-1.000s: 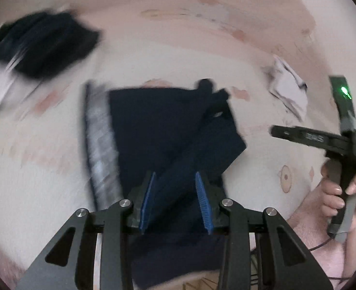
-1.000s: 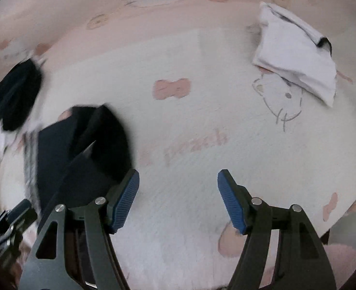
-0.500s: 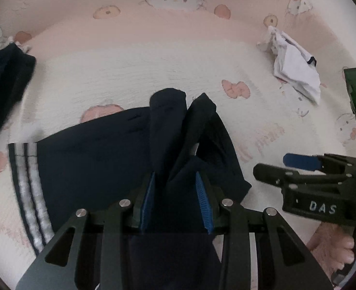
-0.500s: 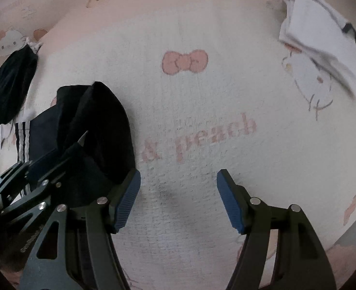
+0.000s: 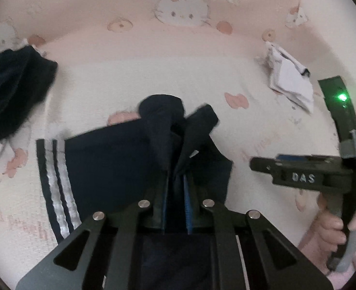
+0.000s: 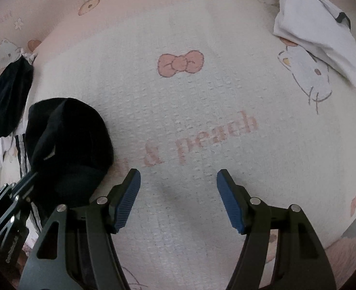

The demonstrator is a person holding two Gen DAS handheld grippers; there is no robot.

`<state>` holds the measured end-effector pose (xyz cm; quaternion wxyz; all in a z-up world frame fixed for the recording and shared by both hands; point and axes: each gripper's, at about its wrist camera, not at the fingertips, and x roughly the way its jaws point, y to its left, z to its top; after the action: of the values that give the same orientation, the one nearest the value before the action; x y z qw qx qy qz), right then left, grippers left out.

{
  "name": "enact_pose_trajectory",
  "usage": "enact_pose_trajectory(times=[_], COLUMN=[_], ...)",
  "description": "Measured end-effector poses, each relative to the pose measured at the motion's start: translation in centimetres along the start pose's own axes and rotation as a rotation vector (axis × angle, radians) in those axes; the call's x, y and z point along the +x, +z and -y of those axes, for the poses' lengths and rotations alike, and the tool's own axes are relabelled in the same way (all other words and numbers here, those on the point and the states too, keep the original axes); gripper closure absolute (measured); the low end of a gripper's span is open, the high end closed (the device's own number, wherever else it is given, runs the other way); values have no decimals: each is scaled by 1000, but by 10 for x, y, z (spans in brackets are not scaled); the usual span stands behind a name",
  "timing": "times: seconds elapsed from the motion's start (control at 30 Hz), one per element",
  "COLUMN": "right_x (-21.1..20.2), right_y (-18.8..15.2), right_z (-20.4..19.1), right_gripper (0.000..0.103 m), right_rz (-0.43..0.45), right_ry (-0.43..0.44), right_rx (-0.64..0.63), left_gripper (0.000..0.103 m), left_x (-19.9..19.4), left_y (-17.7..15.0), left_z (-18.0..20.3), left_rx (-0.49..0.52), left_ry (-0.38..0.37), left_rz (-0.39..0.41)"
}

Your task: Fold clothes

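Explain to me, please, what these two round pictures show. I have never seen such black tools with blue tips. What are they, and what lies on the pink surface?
There is no robot. A person holds a hand tool in each hand; each ends in a two-finger claw with blue pads and carries a wide-angle camera looking along the fingers, hence the round pictures.

The left camera shows the left claw shut on a dark navy garment with white stripes, bunched up in front of it. At the right of that picture is the other tool, gripped by the person's hand.

The right camera shows the right claw open and holding nothing.

Everything lies on a pink cartoon-cat blanket. A folded white garment and a dark pile of clothes also lie there.
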<state>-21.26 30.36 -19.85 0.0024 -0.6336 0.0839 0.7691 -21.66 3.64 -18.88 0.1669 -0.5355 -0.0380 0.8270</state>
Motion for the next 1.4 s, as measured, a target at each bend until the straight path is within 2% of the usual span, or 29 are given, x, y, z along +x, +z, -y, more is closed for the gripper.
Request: enact_pose_trajectory(times=[0.03, 0.07, 0.17, 0.3, 0.4, 0.5, 0.63, 0.7, 0.77, 0.8, 0.9, 1.07, 1.23, 1.33, 1.4], right_x=[1, 3, 6, 8, 14, 22, 22, 22, 23, 23, 20, 11, 4, -1, 0], right_y=[-1, -2, -4, -6, -1, 6, 3, 2, 1, 0, 2, 6, 7, 12, 15], right_z=[-2, -4, -8, -10, -12, -14, -22, -25, -26, -27, -24, -14, -16, -33, -48], right_gripper=[36, 36, 36, 36, 36, 36, 36, 36, 36, 36, 36, 36, 36, 36, 36], right_rz=[-4, -8, -18, -27, -33, -38, -42, -44, -45, -46, -35, 6, 43, 90, 95], right_ry=[-3, -7, -14, -26, -21, -14, 1, 6, 9, 11, 20, 23, 82, 146, 171], right_rx=[-3, -6, -8, -2, 6, 12, 2, 3, 8, 12, 42, 108, 123, 59, 5], left_gripper=[74, 70, 69, 69, 69, 69, 69, 69, 76, 84, 92, 92, 92, 92, 95], left_x=[3, 5, 10, -10, -26, -20, 17, 31, 37, 37, 30, -13, -29, -29, -41], left_y=[-1, -1, -3, -7, -11, -9, -5, -4, -4, -4, -5, -13, -20, -30, -32], left_z=[-1, -3, -2, 6, 21, 28, 28, 25, 24, 25, 33, 59, 70, 68, 49], left_rx=[5, 11, 23, 43, 130, 185, 211, 200, 191, 190, 204, 279, 349, 374, 315], left_ry=[2, 5, 51, 50, 101, 59, 113, 107, 92, 82, 79, 15, -60, -52, -42], left_rz=[-8, -14, -7, 105, 197, 159, 32, -7, -18, -14, 22, 157, 160, 138, 164])
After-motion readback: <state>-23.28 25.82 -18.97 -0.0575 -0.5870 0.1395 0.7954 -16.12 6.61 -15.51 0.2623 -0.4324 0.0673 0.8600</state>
